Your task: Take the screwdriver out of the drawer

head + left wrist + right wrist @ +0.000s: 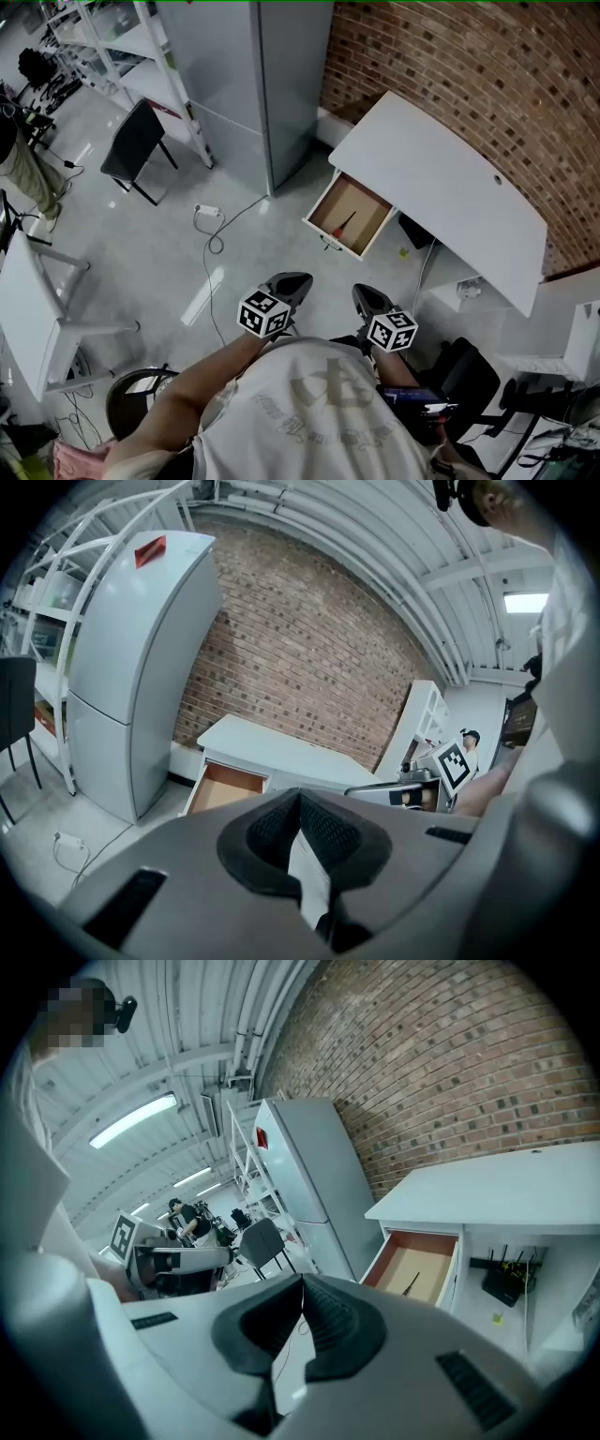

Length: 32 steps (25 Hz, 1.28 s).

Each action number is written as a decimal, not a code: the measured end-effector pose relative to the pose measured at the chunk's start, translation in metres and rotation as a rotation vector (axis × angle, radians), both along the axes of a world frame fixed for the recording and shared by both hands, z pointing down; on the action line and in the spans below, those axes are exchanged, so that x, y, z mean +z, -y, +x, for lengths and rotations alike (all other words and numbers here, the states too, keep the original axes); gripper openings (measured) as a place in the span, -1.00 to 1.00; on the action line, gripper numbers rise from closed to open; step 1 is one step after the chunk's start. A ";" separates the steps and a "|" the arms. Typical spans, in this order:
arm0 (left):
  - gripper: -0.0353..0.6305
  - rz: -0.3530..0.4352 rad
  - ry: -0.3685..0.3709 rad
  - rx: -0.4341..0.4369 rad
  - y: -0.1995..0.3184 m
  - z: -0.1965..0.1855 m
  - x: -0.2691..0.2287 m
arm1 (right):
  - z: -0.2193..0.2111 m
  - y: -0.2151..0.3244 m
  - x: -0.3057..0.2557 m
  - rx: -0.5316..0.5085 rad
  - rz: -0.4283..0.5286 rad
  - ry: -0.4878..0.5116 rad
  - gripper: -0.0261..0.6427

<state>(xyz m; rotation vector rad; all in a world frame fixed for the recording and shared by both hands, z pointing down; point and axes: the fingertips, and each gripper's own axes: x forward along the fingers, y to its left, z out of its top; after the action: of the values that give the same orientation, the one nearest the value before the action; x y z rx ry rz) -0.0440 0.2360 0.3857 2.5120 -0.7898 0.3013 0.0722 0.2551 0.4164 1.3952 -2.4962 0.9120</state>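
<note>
The white desk [441, 187] stands against the brick wall with its wooden drawer [323, 202] pulled open. A dark, slim screwdriver [345, 223] lies on the drawer's floor, and it also shows in the right gripper view [411, 1284]. Both grippers hover over the floor, well short of the drawer. My left gripper [289, 286] is shut and empty, its tips touching [300, 794]. My right gripper [368, 300] is shut with nothing held [302, 1281]. From the left gripper view the drawer [225, 787] shows only its inside; the screwdriver is not visible there.
A tall grey cabinet [248, 84] stands left of the desk. A black chair [136, 145] and a white cable with an adapter [208, 214] are on the floor. A dark office chair [469, 375] sits at the lower right. A router [506, 1283] sits under the desk.
</note>
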 end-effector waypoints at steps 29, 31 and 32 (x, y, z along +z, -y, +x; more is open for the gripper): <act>-0.83 -0.039 0.059 -0.090 0.027 -0.046 0.020 | -0.037 0.052 0.022 -0.085 -0.048 0.018 -0.85; -0.83 -0.041 0.072 -0.091 0.037 -0.046 0.021 | -0.038 0.068 0.022 -0.093 -0.047 0.032 -0.85; -0.83 -0.043 0.079 -0.089 0.043 -0.047 0.022 | -0.039 0.077 0.022 -0.094 -0.045 0.040 -0.85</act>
<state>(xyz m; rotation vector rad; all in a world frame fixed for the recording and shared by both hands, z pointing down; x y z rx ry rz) -0.0906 0.1933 0.4078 2.4299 -0.9140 0.3846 0.0331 0.1780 0.4381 1.2469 -2.5299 0.9803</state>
